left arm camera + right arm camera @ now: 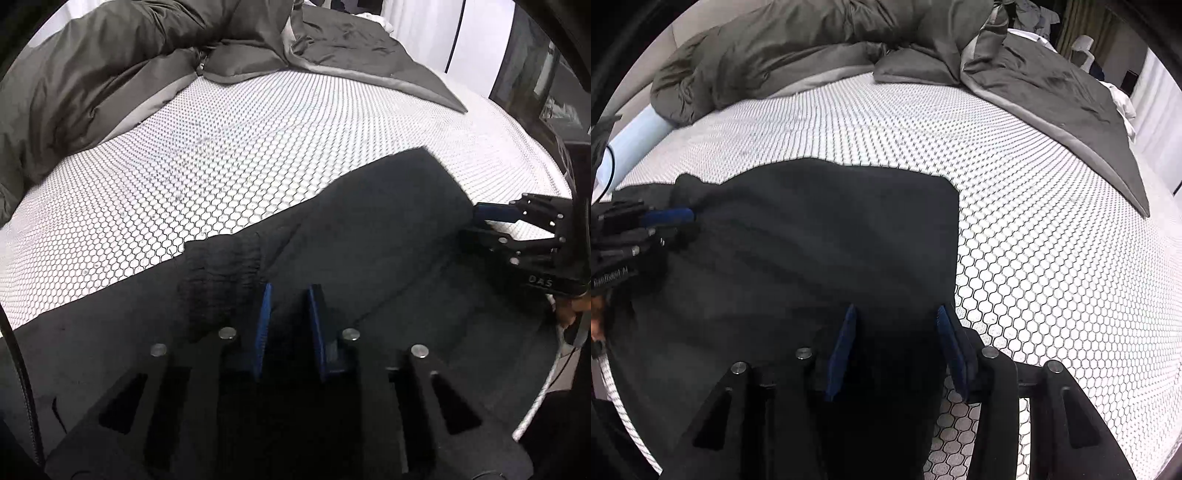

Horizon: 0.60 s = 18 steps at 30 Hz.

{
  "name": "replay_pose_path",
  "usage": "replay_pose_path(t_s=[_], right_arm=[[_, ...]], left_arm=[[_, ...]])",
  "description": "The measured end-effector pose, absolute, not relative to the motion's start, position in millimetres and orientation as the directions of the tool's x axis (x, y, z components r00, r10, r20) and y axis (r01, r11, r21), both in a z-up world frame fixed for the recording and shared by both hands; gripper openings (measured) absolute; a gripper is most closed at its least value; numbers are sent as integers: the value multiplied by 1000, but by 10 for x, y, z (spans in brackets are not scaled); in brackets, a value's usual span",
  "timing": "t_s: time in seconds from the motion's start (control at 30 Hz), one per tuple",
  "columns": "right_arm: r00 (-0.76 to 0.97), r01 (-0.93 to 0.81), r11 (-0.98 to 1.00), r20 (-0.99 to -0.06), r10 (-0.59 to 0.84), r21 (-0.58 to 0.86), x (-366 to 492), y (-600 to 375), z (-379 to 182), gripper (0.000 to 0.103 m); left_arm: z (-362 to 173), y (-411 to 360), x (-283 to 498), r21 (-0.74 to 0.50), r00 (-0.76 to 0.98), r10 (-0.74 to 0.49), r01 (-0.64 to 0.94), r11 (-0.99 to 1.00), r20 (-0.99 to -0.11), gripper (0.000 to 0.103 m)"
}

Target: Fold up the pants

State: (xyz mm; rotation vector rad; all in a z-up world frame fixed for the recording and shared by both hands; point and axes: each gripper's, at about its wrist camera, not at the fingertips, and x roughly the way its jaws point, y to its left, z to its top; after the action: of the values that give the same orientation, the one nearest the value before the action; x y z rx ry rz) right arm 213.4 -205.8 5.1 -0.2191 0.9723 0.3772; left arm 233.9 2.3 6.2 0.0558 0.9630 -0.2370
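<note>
Left hand-held gripper (289, 295): blue pads close together but a gap shows, dark cloth between; whether they pinch it I cannot tell. Black pants (369, 236) lie folded on the honeycomb-patterned mattress (184, 166), filling the 6 o'clock half of both views. Grey duvet (92, 66) bunched at 11 to 12 o'clock. Right hand-held gripper (897, 314): jaws apart, straddling the pants' right edge, one pad over cloth, the other over mattress
</note>
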Motion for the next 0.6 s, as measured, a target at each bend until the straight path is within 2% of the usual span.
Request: replay_pose_path(t_s=[0.03, 0.1, 0.17, 0.23, 0.3, 0.43, 0.57, 0.6], right_arm=[[518, -400, 916, -826, 221, -5, 2118, -2055, 111, 46], [551, -413, 909, -781, 294, 52, 2092, -2026, 270, 46], [587, -395, 915, -742, 324, 86, 2103, -1968, 363, 46], [593, -383, 916, -728, 344, 120, 2202, -1748, 347, 46], [556, -395, 911, -758, 340, 119, 2354, -1536, 229, 46], [521, -380, 925, -825, 217, 4, 2614, -1410, -73, 46], [583, -216, 967, -812, 16, -136, 2684, -1784, -23, 48], [583, -192, 973, -812, 5, -132, 2702, -1848, -18, 49]], left_arm=[[113, 23, 2327, -44, 566, -167, 225, 973, -807, 20], [252, -4, 2295, -57, 610, -195, 238, 969, -768, 31], [255, -45, 2339, -48, 632, -179, 219, 975, -754, 36], [111, -31, 2470, -68, 605, -152, 159, 985, -782, 36], [-34, -16, 2564, -73, 579, -132, 124, 990, -804, 36], [-56, -32, 2593, -78, 583, -137, 125, 989, -801, 35], [-69, 9, 2580, -105, 582, -159, 125, 987, -797, 35], [-50, -10, 2585, -97, 583, -154, 127, 987, -798, 35]])
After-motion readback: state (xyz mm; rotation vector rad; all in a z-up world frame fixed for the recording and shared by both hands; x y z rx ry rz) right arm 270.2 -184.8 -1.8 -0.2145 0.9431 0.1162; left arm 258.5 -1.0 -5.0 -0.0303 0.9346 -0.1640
